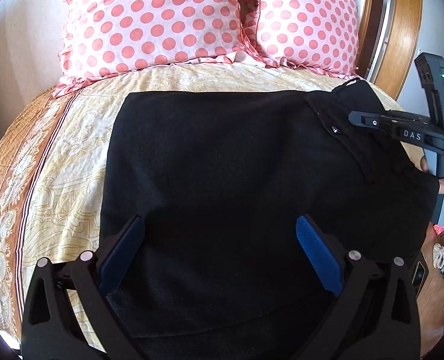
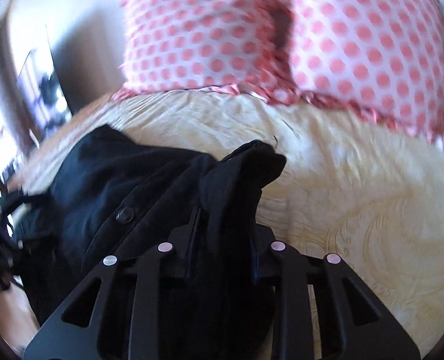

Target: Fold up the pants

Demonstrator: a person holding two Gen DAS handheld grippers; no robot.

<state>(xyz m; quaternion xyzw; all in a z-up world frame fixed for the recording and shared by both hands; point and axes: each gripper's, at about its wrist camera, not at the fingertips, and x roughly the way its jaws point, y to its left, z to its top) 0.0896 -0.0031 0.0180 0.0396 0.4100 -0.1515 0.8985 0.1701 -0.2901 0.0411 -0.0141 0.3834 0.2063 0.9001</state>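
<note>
A: What's the biggest thing here?
B: The bed (image 1: 71, 162), under a cream and orange patterned cover, with two pink polka-dot pillows (image 1: 152, 21) propped at its far end.

A: And the pants?
B: The black pants (image 1: 222, 165) lie spread over the near half of the bed, with the waistband and its button (image 1: 336, 130) at the right.

A: The right gripper?
B: The right gripper (image 2: 226, 228) is clamped on a bunched fold of the pants at the waistband, lifting it slightly.

A: The left?
B: The left gripper (image 1: 220, 231) hovers over the dark cloth, blue-padded fingers (image 1: 318, 255) spread wide, holding nothing.
</note>
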